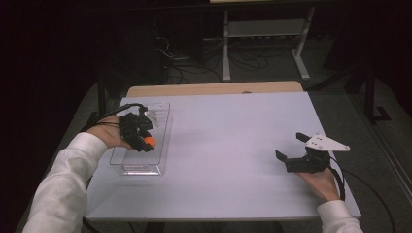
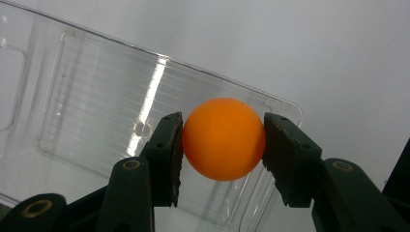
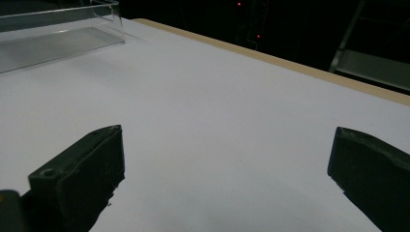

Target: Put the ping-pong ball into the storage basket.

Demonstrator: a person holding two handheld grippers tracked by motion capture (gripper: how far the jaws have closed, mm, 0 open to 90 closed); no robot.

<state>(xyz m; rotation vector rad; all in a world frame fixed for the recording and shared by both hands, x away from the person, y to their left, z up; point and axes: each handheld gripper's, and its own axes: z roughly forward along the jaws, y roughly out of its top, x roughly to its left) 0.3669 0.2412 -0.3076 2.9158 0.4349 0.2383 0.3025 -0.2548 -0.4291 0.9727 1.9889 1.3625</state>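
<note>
**Student:** Orange and smooth. What is the ball (image 2: 223, 139) in this figure, and how will it handle?

**Operator:** It looks to me like a table-tennis ball: a matt, evenly orange sphere with no seam or print that I can see. I judge it very light, hollow and thin-walled, stiff under gentle pressure but liable to dent if squeezed hard. Its round, slick skin gives my pads little to bite on, so it could squirt out sideways.

**Student:** Where do you take hold of it?

**Operator:** Across its widest line. My left gripper (image 2: 222, 145) is closed on the ball, one black pad touching each opposite side, with the ball near the tips of the jaws.

**Student:** And where is the ball, taking the clear plastic tray (image 2: 96, 125) as landmark?

**Operator:** It is held above the tray, over the tray's near part in the high view, where my left gripper (image 1: 144, 141) hangs over the tray (image 1: 163, 121). I cannot tell whether the ball (image 1: 150, 141) touches the tray floor.

**Student:** What is the tray like?

**Operator:** Transparent, shallow, rectangular, with a ribbed floor and rounded corners; it lies on the white table (image 1: 228, 145).

**Student:** And your other hand?

**Operator:** My right gripper (image 1: 290, 148) rests well apart from the tray, far across the table. Its jaws stand wide apart with nothing between them, as the right gripper view shows over bare table (image 3: 222, 125).
</note>
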